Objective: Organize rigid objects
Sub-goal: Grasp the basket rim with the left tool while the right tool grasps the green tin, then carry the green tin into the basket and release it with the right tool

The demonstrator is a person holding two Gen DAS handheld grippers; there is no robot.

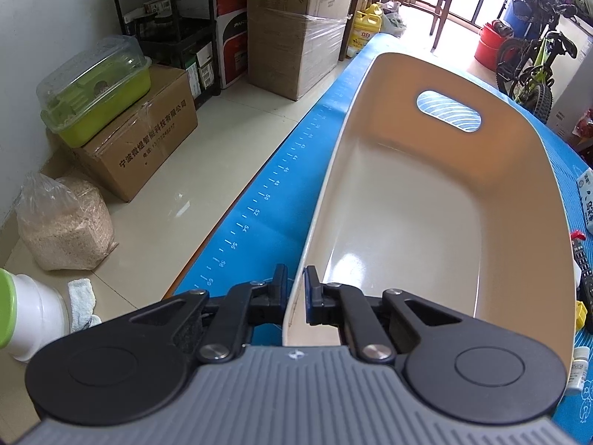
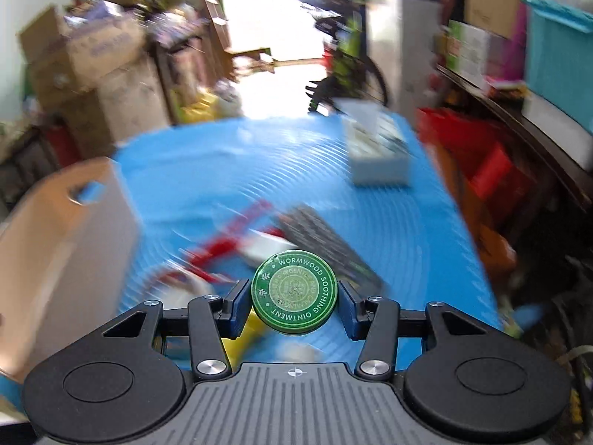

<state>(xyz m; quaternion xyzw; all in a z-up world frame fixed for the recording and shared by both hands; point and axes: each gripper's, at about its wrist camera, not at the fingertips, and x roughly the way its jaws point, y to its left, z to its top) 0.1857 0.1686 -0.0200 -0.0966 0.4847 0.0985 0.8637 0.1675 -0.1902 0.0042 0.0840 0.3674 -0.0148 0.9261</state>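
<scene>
A beige oval bin (image 1: 426,193) with a handle slot stands on the blue mat (image 1: 274,200). My left gripper (image 1: 295,289) is shut on the bin's near-left rim, one pad outside the wall and one inside. The bin's inside is bare. In the right wrist view my right gripper (image 2: 294,296) is shut on a round green ointment tin (image 2: 294,292), lid facing the camera, held above the mat (image 2: 229,163). The bin (image 2: 63,244) shows at the left of that view. Below the tin lie a black remote (image 2: 326,244) and red-handled tools (image 2: 229,244), blurred.
A white box (image 2: 378,148) sits at the mat's far right. A remote (image 1: 583,270), a small carton (image 1: 587,200) and a white bottle (image 1: 578,371) lie right of the bin. Cardboard boxes (image 1: 144,137), a sack (image 1: 63,222) and a bicycle (image 1: 533,63) stand on the floor around.
</scene>
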